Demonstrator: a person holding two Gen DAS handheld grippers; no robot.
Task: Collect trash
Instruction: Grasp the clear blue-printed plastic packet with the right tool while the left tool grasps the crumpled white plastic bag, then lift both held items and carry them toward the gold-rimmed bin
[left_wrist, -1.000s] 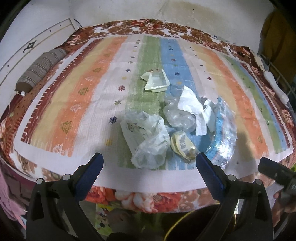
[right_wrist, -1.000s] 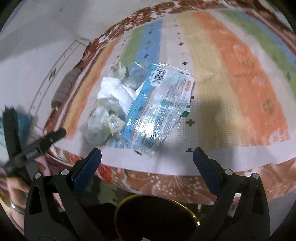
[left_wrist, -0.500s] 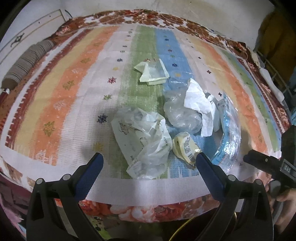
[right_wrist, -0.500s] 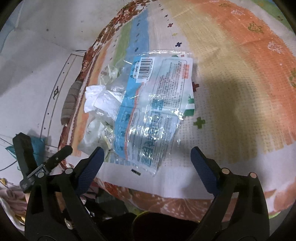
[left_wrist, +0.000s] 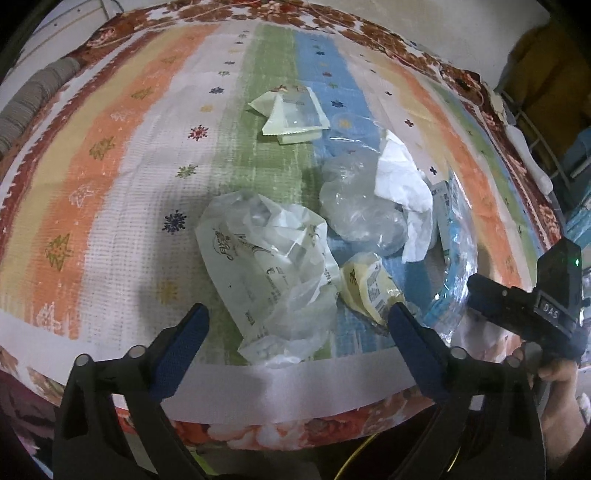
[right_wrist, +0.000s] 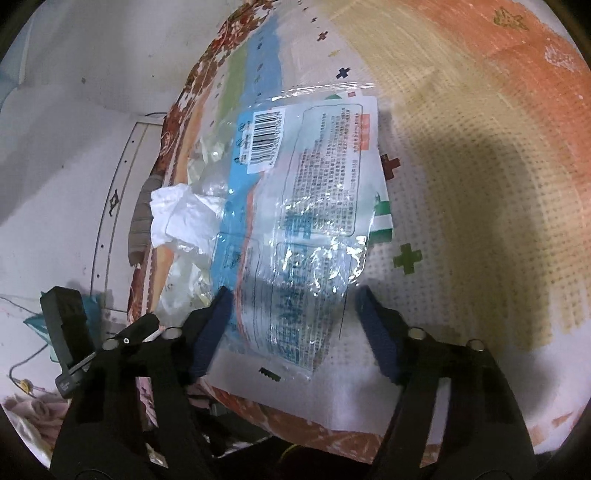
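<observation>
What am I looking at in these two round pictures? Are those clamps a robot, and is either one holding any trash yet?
No robot: a person carries a hand-held gripper in each hand, each with a fisheye camera looking along its fingers. One view shows the left gripper over a crumpled white plastic bag, closing slightly, holding nothing. The other shows the right gripper closing around the near end of a clear blue printed wrapper; its pads are not pressing yet. Everything lies on a striped cloth, beside white tissue and a yellow packet.
</observation>
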